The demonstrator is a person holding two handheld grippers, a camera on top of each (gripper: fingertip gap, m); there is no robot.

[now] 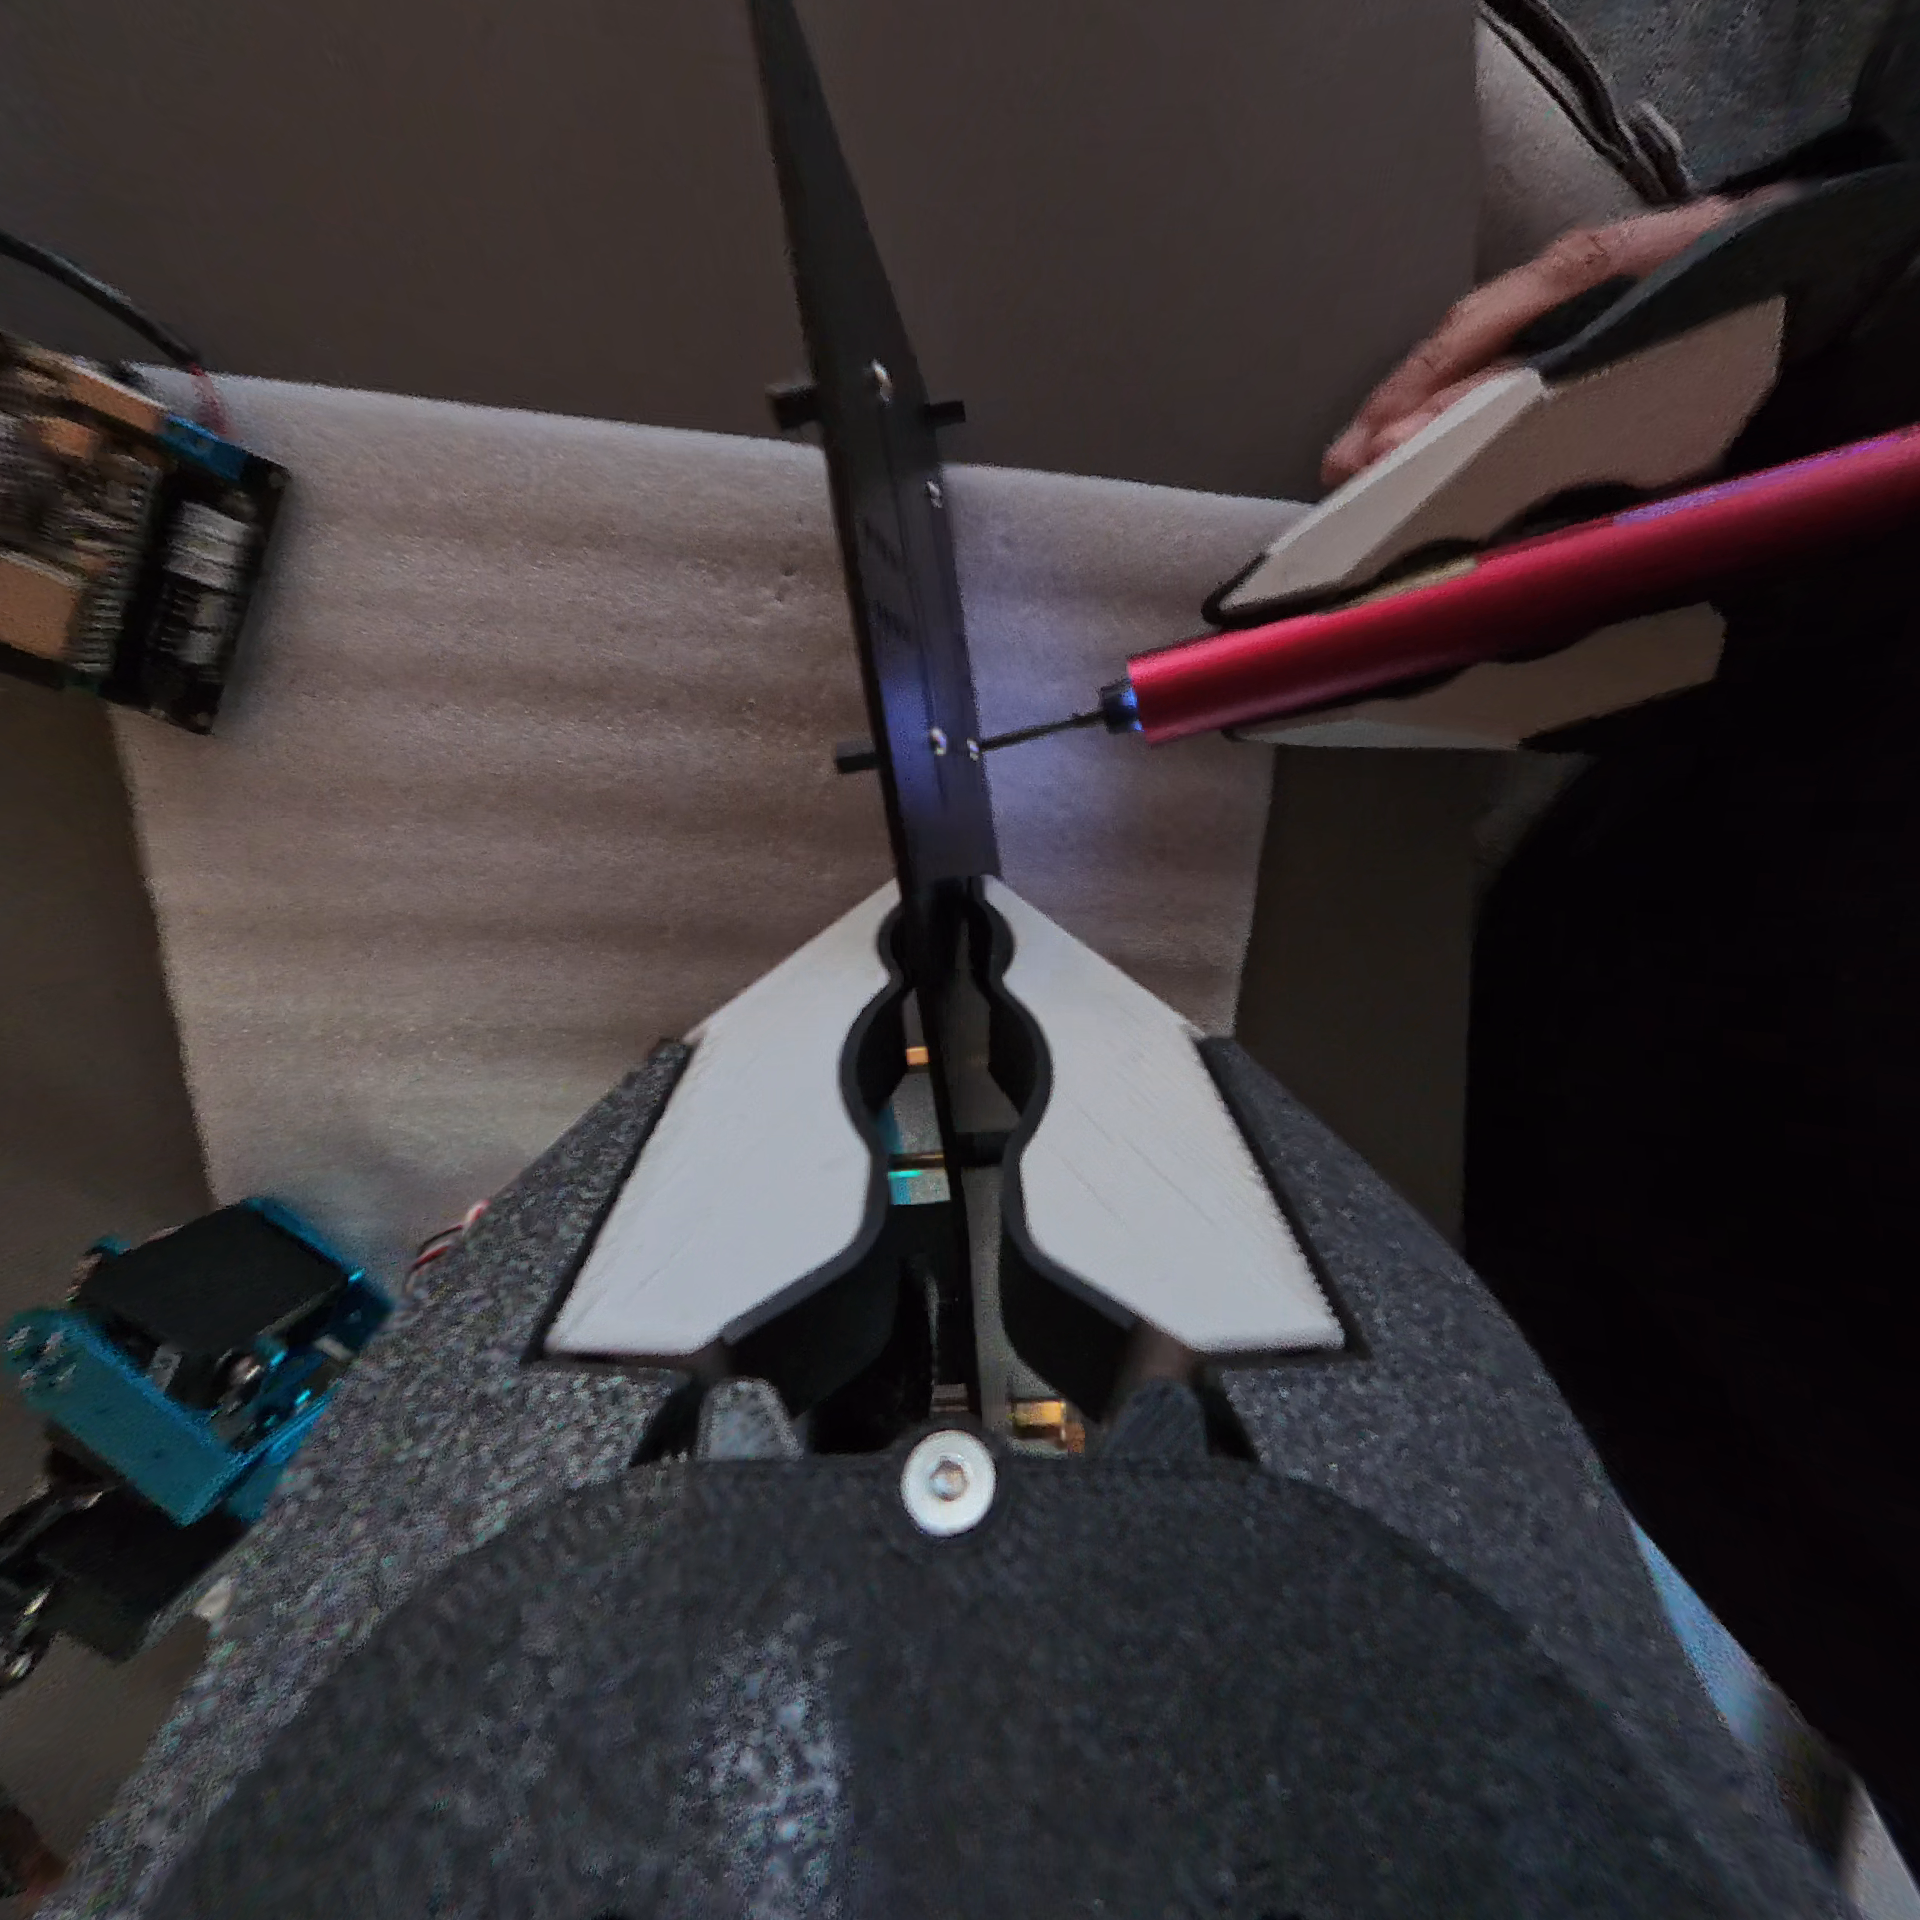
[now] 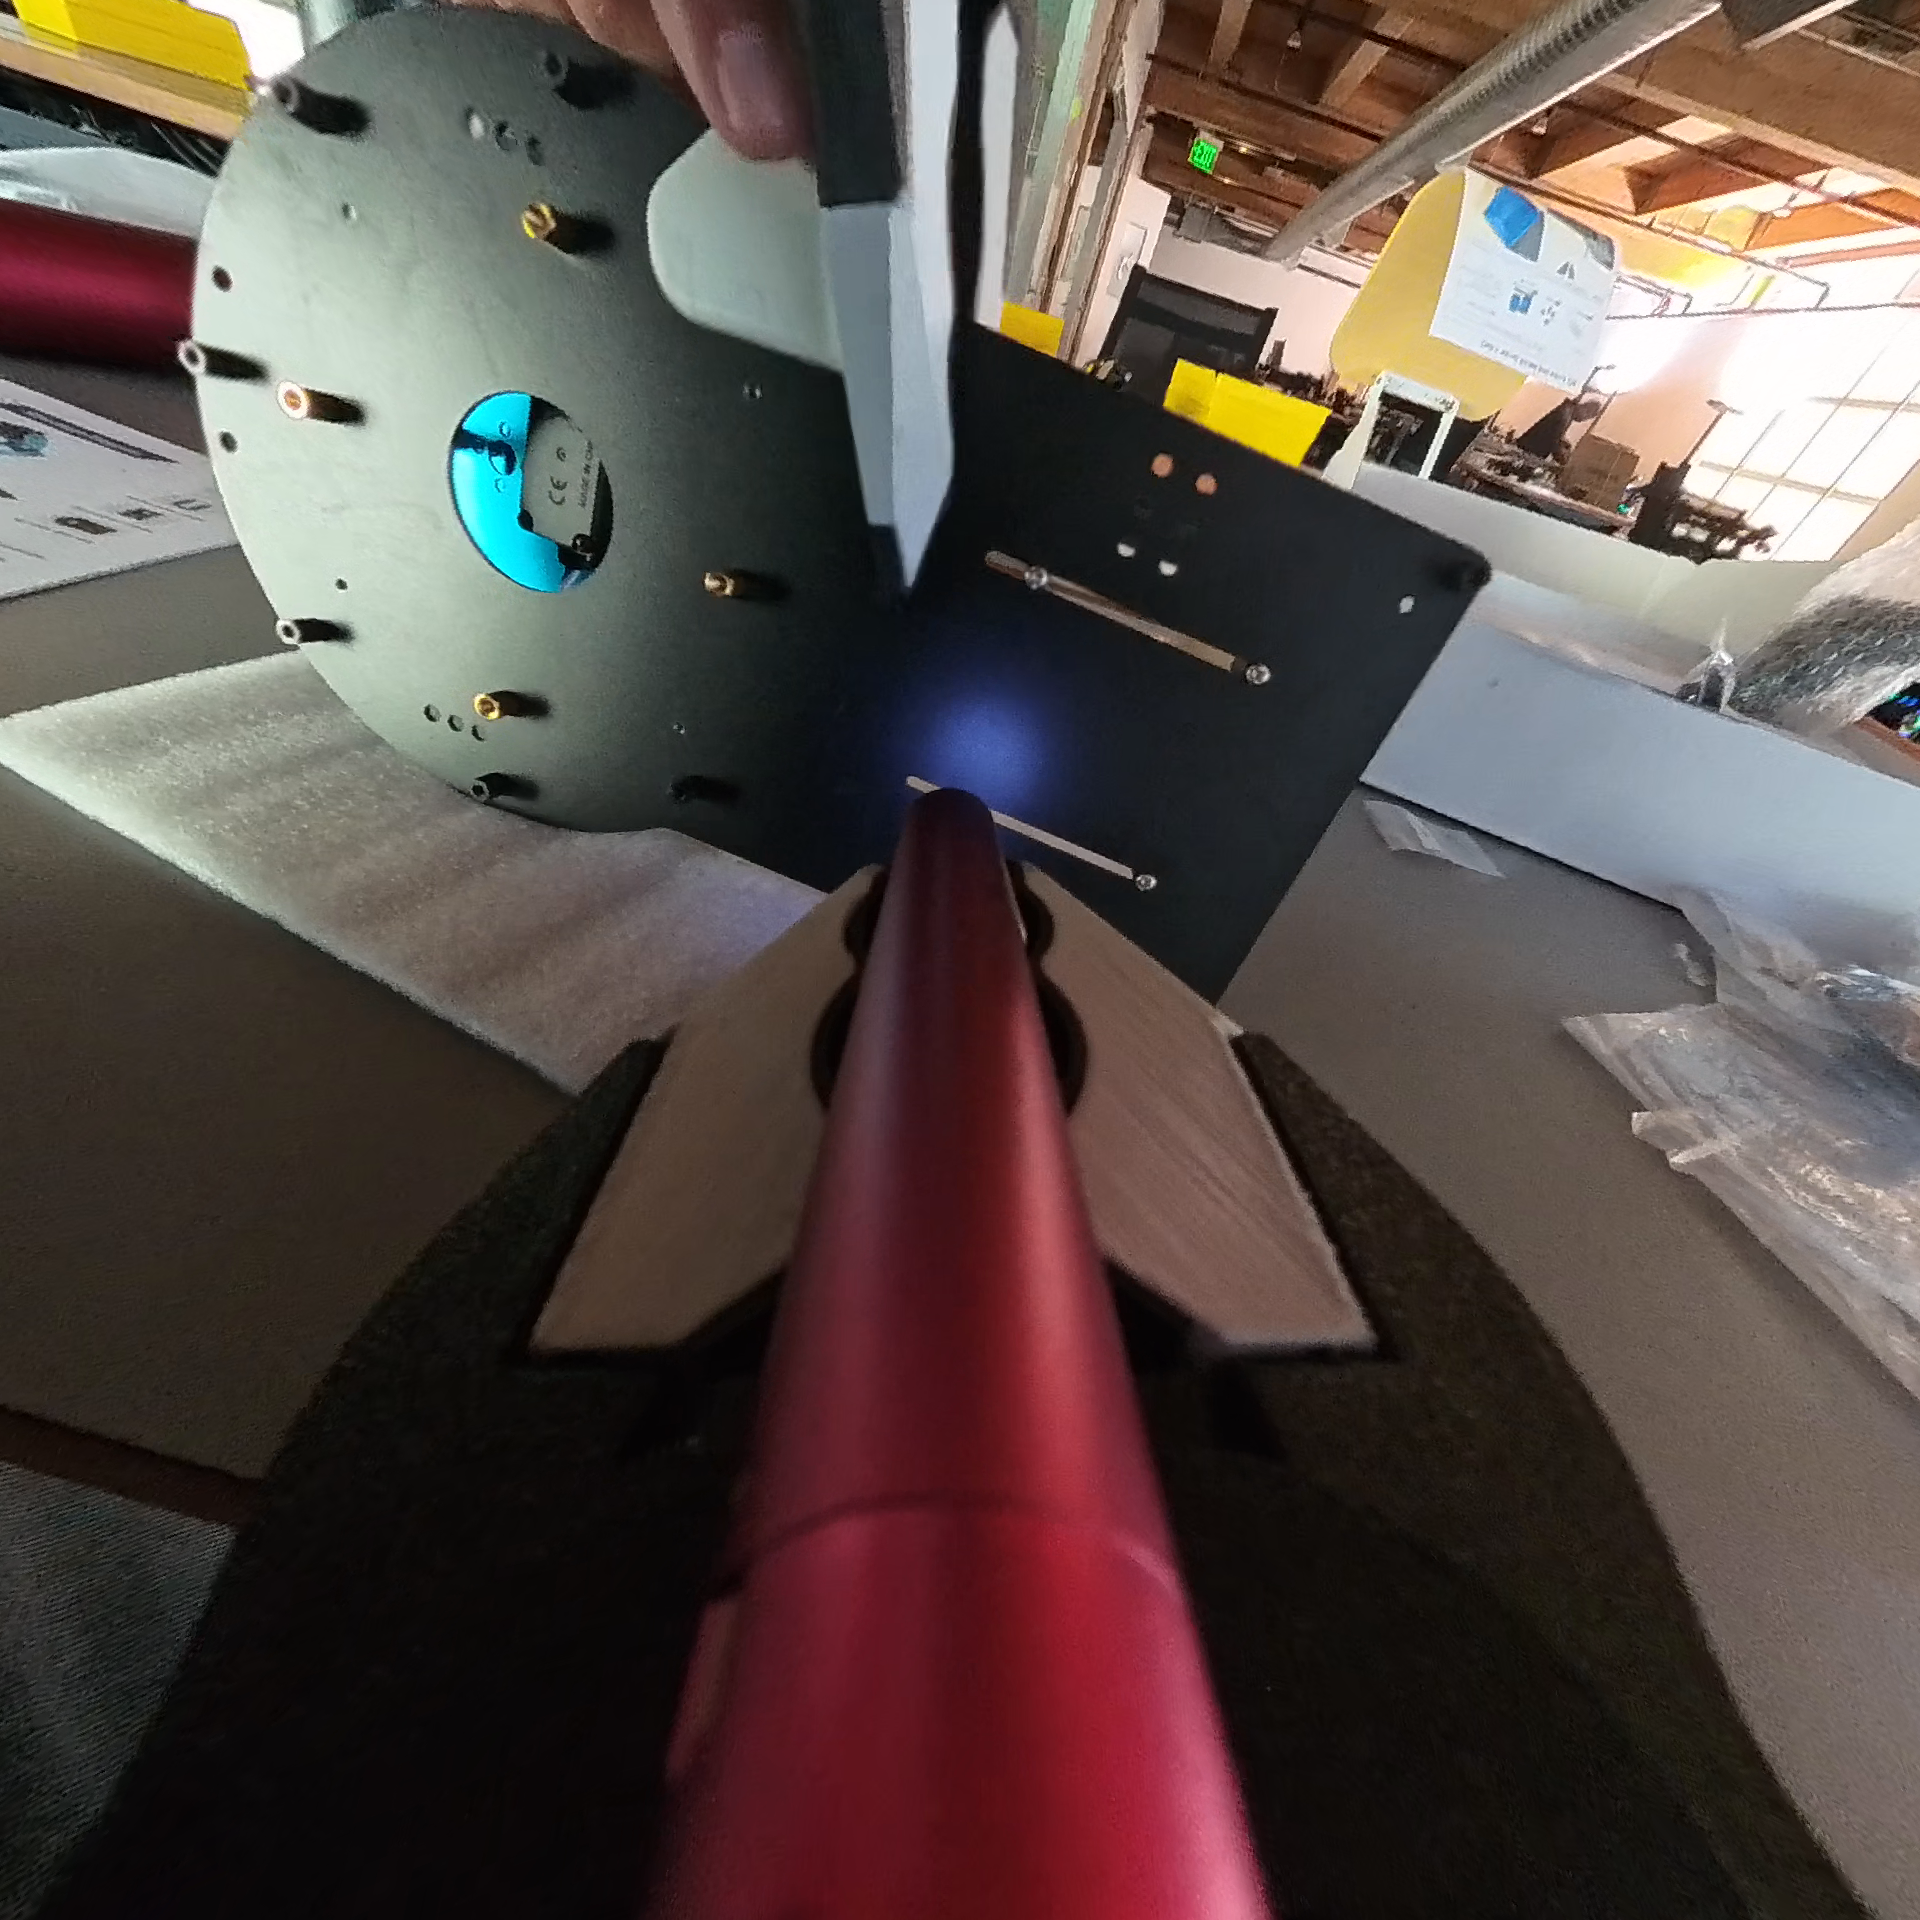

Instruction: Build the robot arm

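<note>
My left gripper (image 1: 940, 899) is shut on the edge of a thin black plate (image 1: 904, 623), held upright on edge over white foam (image 1: 520, 727). In the right wrist view the plate (image 2: 1247, 748) shows its face, with slots and screws, joined to a round black disc (image 2: 416, 468) that has standoffs and a blue part in its hole. My right gripper (image 2: 940, 894) is shut on a red electric screwdriver (image 2: 935, 1351). In the left wrist view the screwdriver (image 1: 1403, 634) comes in from the right, its bit touching a screw on the plate, with a bluish light on that spot.
A circuit board (image 1: 125, 540) lies at the foam's left edge, and a blue servo bracket (image 1: 187, 1351) at the lower left. Clear plastic bags (image 2: 1787, 1122) and a white box (image 2: 1610, 769) lie on the grey table to the right. A printed sheet (image 2: 83, 488) lies far left. There is about 8 cm between the tips of the two grippers.
</note>
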